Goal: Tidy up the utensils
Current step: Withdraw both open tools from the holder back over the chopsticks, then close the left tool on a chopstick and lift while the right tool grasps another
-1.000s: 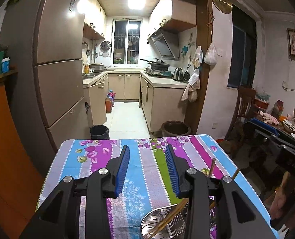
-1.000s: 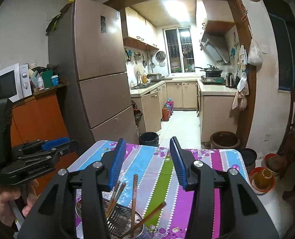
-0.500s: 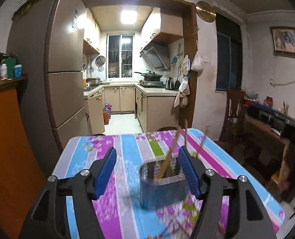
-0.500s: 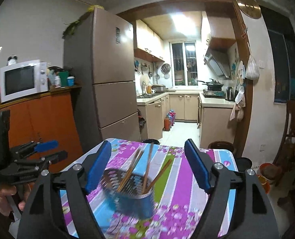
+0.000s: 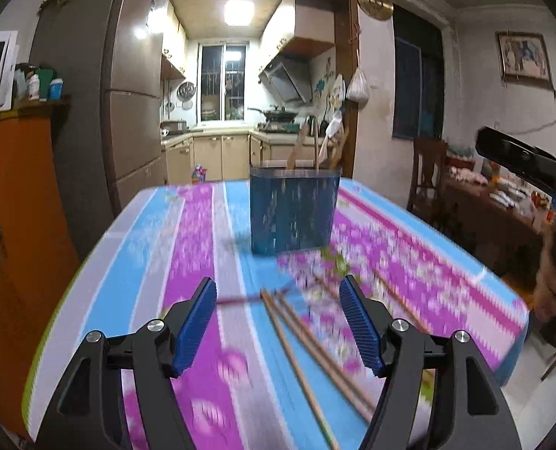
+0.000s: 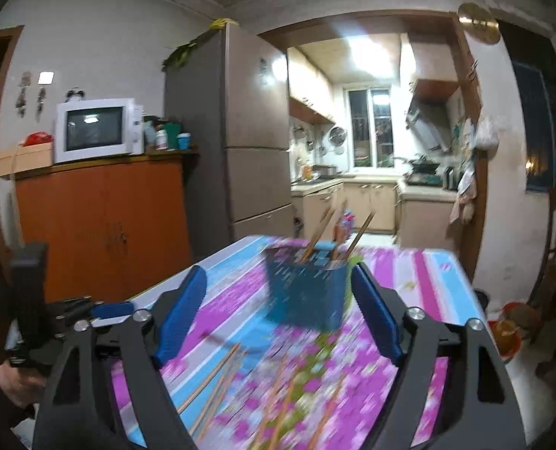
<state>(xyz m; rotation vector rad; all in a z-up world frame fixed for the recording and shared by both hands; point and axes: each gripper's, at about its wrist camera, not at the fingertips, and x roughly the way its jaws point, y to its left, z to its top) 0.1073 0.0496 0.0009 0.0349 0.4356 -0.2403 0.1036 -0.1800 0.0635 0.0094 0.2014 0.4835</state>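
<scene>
The left tongs [image 5: 278,318] hang low over the surface [image 5: 158,247], their blue pads [image 5: 197,324] spread and opening wider, pressing on nothing; a pair of wooden chopsticks [image 5: 300,348] lies flat on the cloth in the gap between them, untouched. These sticks run lengthwise away from the camera, their far ends pointing toward the middle of the cloth and their near ends trailing off to the lower right. More loose chopsticks [image 5: 397,300] lie just right of that, blurred, on a similar slant. The right tongs [image 6: 278,315] also stand apart with nothing gripped, though their jaws are closing; below them several chopsticks [image 6: 218,386] lie scattered on the flowered, striped cloth, their long axes running up toward the holder. Beyond both tongs, near the middle of the surface, stands an upright blue holder [image 5: 292,213] with a few chopsticks [image 6: 317,236] leaning in it, tips up and tilted right. In the right view the left tongs [image 6: 105,309] show at the left edge, held by a hand [image 6: 15,386].
</scene>
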